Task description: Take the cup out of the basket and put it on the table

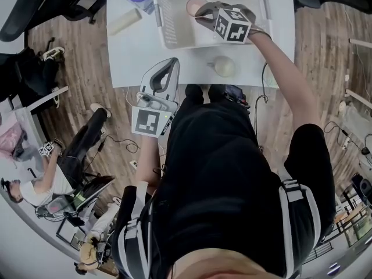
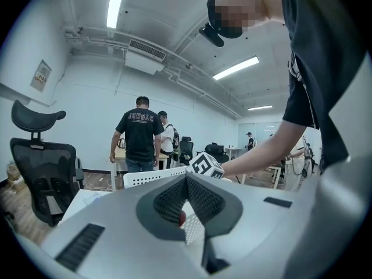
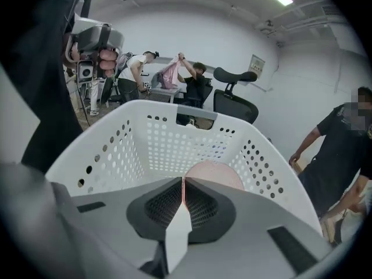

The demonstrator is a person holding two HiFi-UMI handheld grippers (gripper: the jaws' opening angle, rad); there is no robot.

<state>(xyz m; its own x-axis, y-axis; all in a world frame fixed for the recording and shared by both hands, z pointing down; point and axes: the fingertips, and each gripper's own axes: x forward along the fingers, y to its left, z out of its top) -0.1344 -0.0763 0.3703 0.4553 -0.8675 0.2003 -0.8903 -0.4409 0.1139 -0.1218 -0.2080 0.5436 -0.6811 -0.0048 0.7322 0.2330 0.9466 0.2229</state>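
This is an open-plan office that doubles as a test space. Mesh-backed swivel chairs with headrests stand about on a wood-plank floor, where loose cables trail past the near edge of a white table. Overhead run strip lights and a long air-conditioning vent on a plain white ceiling. Further back, people stand at desks among more chairs, and a small notice hangs on the bare wall.
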